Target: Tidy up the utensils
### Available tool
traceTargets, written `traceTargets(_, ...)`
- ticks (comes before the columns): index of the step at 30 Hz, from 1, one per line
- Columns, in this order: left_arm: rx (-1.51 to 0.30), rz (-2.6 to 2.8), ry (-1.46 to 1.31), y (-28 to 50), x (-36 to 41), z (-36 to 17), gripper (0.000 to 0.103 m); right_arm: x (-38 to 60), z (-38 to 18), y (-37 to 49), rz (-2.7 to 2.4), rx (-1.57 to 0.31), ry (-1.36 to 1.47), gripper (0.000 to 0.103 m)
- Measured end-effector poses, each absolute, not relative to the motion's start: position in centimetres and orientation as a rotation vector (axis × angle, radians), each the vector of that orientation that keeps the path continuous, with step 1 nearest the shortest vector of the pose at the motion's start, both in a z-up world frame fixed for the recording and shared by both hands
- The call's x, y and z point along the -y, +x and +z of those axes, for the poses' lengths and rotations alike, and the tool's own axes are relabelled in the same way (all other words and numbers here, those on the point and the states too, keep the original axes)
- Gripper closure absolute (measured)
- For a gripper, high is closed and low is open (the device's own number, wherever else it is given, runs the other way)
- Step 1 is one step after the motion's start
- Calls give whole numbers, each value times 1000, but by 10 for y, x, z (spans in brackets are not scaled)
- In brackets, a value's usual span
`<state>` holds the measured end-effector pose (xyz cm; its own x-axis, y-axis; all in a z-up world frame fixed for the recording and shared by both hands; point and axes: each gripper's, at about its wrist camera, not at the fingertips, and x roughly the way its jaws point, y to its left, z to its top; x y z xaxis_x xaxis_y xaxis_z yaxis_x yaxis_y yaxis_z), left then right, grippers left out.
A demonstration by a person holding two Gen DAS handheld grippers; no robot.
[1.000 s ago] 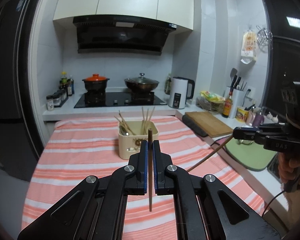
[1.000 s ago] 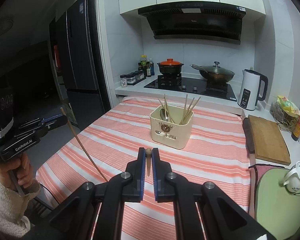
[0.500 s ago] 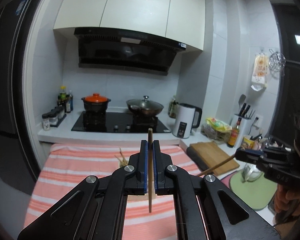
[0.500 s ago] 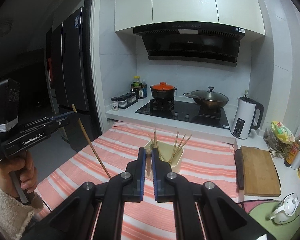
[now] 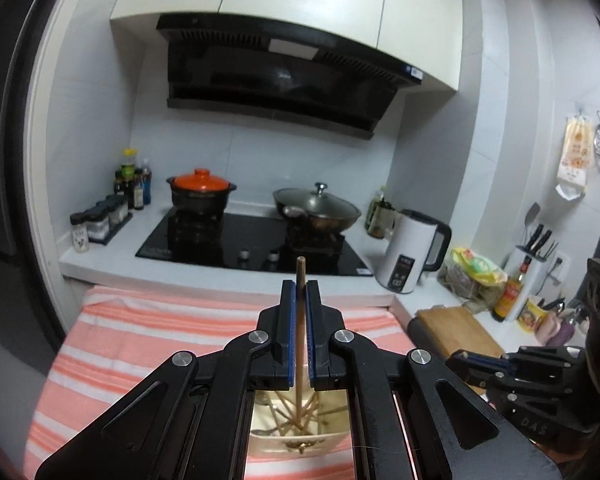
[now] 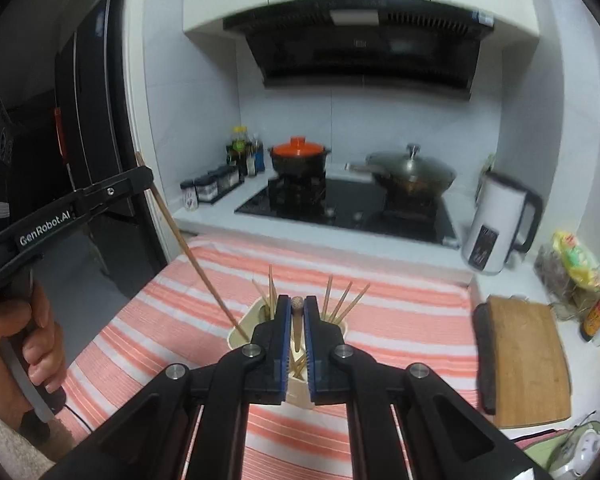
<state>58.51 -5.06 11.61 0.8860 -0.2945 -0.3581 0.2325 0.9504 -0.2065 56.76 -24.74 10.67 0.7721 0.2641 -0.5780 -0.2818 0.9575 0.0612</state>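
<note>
The left hand-held gripper (image 5: 298, 300) is clamped narrow on a chopstick (image 5: 299, 336) that stands nearly upright between its blue pads, the top end poking above the fingertips. Its lower end reaches down into the cream holder (image 5: 300, 428), which sits directly beneath this hand-held gripper on the striped desk (image 5: 140, 344), with other sticks and a spoon crossed inside.

The right hand-held gripper (image 6: 298, 312) is likewise closed tight on a second chopstick (image 6: 297, 326), seen end-on with its butt showing between the pads. The holder (image 6: 240, 330) lies just below and ahead of its tips, sticks fanning up on either side.

To its left, a hand (image 6: 24, 340) grips the left tool's handle, whose chopstick (image 6: 188, 248) slants down so that its tip meets the holder's near-left rim.

Beyond both hand-held grippers stand a stove (image 5: 252, 244), a kettle (image 5: 411, 256) and a cutting board (image 6: 527, 356).
</note>
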Motion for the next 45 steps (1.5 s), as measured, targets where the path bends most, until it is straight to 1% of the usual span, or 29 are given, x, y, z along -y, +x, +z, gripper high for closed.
traceTargets(4,-503,-276,-162,621,58,84,101,247,81,608,303,-729,1,97)
traceTargets(9,-616,-289,-151,648,64,53,100,245,50,649,310,-872,23,97)
traceTargets(12,-670,-290,-158,659,63,40,99,240,39,663,313,-897,36,93)
traceTargets(13,-680,-286,-159,660,62,37,96,240,37,667,310,-898,40,90)
traceTargets(14,-689,-282,-157,661,60,35,81,238,37,670,316,-889,47,85)
traceTargets(15,-695,-270,-151,660,58,35,53,238,37,671,330,-869,57,72)
traceTargets(16,-691,-251,-142,657,56,36,44,238,40,672,334,-841,61,55)
traceTargets(17,-678,-234,-131,653,53,37,31,239,44,670,341,-803,69,49)
traceTargets(18,-654,-235,-118,648,50,39,27,239,49,669,351,-770,77,45)
traceTargets(19,-647,-228,-98,642,48,41,26,240,56,665,359,-736,83,44)
traceTargets(20,-643,-221,-80,634,45,43,20,242,63,656,356,-700,89,42)
traceTargets(21,-632,-216,-70,626,42,45,13,244,70,648,349,-666,96,38)
traceTargets(22,-610,-211,-67,615,39,46,10,246,78,637,339,-623,99,33)
traceTargets(23,-587,-207,-71,603,36,47,3,248,85,625,325,-589,90,29)
traceTargets(24,-572,-211,-77,591,35,47,2,248,91,613,309,-558,75,22)
traceTargets(25,-570,-228,-83,579,34,47,1,248,95,598,292,-529,60,19)
traceTargets(27,-594,-278,-96,554,35,43,1,247,98,573,258,-515,38,15)
traceTargets(31,-622,-242,-69,492,40,30,1,248,80,516,222,-547,33,15)
traceTargets(35,-562,-135,-32,430,46,28,1,247,53,449,148,-556,1,12)
traceTargets(37,-551,-101,-10,409,48,30,1,247,47,419,106,-539,-14,9)
traceTargets(38,-547,-88,-1,401,49,32,0,247,46,406,94,-529,-14,8)
traceTargets(40,-539,-67,-5,386,49,36,0,248,45,385,84,-517,1,1)
traceTargets(45,-504,13,-31,352,43,45,0,242,58,353,80,-494,-10,1)
